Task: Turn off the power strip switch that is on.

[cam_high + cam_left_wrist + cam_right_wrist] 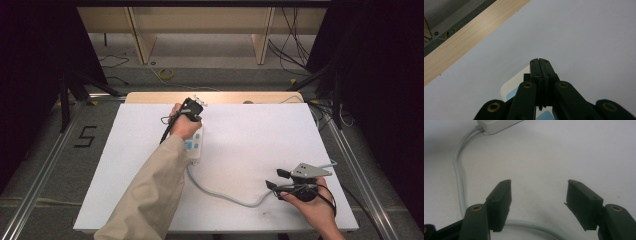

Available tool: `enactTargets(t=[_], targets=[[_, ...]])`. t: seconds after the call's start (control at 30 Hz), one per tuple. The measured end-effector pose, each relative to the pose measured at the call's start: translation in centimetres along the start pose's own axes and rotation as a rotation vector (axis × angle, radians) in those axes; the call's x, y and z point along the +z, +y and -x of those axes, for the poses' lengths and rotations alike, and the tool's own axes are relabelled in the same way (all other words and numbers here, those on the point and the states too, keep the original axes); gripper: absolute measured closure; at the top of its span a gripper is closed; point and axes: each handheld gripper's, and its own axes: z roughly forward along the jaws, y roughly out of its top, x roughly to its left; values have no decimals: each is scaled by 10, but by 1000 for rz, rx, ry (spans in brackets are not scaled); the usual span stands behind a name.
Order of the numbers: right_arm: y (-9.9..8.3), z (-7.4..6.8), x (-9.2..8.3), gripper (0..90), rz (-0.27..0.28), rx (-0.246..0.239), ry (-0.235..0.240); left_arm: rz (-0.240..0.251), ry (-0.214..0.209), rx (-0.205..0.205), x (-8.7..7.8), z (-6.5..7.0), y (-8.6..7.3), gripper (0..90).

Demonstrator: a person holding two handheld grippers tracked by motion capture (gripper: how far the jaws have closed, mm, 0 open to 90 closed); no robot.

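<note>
Power strip (195, 145) lay mid-table with its cord (225, 196) trailing toward the near right, left gripper (192, 107) over the strip's far end with jaws shut and empty, likely to press a switch, right gripper (537, 202) open over the cord, probably to steady it.

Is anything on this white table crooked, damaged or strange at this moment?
Nothing looks damaged or spilled. The white power strip with pale blue switches lies slanted on the white table, and its grey cable curves loosely toward the open right gripper. The shut left gripper points down over the strip.
</note>
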Motion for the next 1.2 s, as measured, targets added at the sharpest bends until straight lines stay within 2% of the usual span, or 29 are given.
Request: enactTargets(t=[1.2], targets=[[0,0,0,376,0,2,1,-49,-10,-15,15,-1,-2,898]])
